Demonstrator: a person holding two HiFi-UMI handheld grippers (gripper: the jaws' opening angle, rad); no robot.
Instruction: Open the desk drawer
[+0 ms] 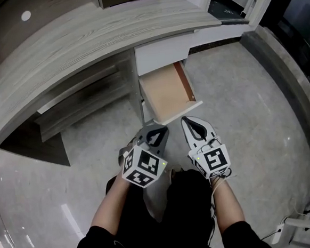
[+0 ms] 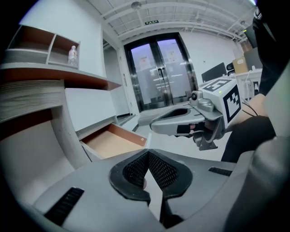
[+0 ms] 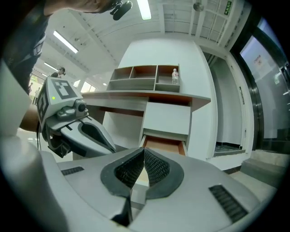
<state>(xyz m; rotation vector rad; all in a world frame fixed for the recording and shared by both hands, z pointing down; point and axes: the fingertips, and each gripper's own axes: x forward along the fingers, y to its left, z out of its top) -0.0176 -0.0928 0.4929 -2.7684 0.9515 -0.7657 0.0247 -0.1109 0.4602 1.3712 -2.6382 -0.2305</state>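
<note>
Drawer pulled out of desk: tan floor, 2 brown sides. Long axis points toward person. L gripper & R gripper: jaws clenched, empty.

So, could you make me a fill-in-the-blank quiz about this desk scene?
1. The drawer under the desk stands ____.
2. Inside the drawer lies ____.
3. The left hand-held gripper and right hand-held gripper each have jaws ____.
4. On the shelf stands a ____.
Missing: open; nothing; shut; bottle.
</note>
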